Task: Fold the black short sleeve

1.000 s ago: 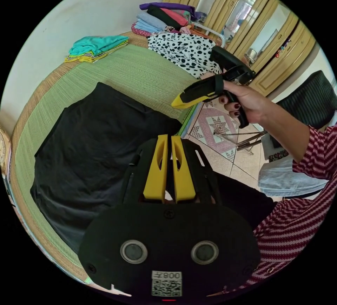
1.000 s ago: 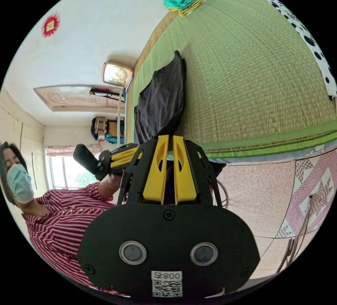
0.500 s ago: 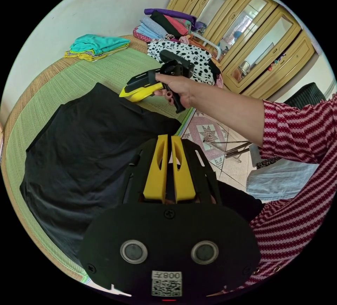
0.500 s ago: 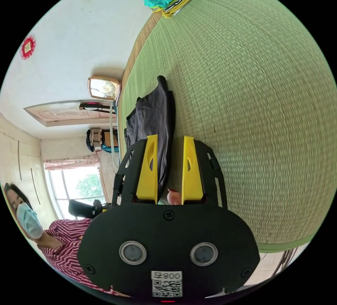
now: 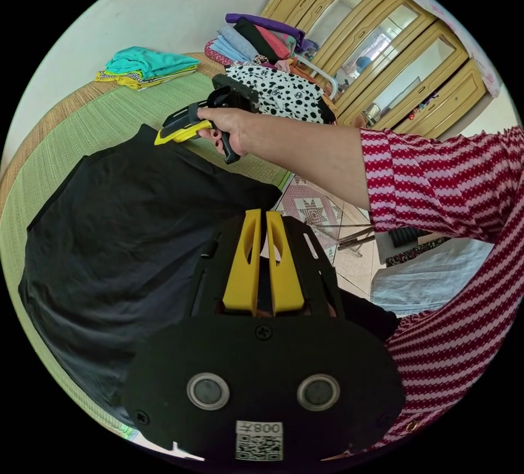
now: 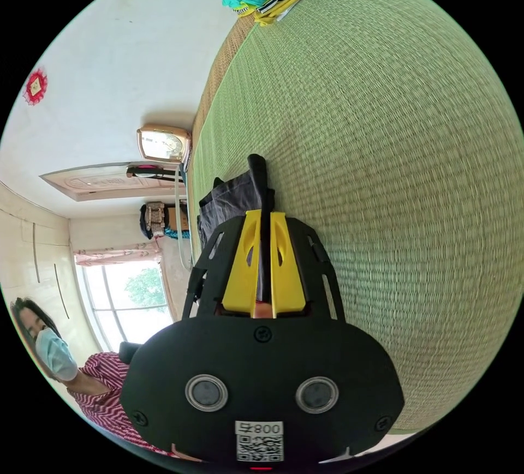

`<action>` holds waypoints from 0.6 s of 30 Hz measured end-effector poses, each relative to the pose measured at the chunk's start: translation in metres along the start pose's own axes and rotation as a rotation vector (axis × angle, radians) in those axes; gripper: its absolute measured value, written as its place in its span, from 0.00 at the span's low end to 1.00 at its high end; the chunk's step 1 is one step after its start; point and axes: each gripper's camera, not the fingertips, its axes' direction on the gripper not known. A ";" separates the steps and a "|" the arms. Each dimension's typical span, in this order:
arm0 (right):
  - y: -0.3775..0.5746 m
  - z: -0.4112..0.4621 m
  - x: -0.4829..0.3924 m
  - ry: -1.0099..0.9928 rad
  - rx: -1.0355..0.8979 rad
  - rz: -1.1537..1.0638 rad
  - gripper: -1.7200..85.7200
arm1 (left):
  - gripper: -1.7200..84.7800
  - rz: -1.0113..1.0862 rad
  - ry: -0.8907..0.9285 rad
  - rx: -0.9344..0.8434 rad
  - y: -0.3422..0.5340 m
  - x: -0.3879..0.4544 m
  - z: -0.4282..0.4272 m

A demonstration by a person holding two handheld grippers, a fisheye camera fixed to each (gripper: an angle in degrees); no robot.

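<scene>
Two grippers work one black short-sleeve shirt (image 5: 125, 234), which lies spread on the green woven mat (image 5: 98, 119) across the left and centre of the left gripper view, flat presumably so its edges can be lifted and folded over. The right gripper (image 6: 263, 223), reached out on a straight arm toward the shirt's far corner at upper left of that view, has its jaws pinching the edge of the dark cloth. The left gripper (image 5: 261, 223), low at centre frame over the shirt's near edge, has its jaws pressed close together, but whether cloth is between them I cannot tell.
</scene>
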 end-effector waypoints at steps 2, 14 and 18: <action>0.000 -0.001 0.003 -0.005 0.005 -0.003 0.05 | 0.04 -0.004 0.019 0.017 -0.006 0.001 -0.010; 0.016 -0.010 0.024 0.057 0.066 0.014 0.03 | 0.03 -0.046 0.086 0.078 -0.019 0.006 -0.078; 0.023 -0.006 0.015 0.027 0.099 -0.008 0.03 | 0.03 -0.061 0.087 0.138 -0.014 0.005 -0.129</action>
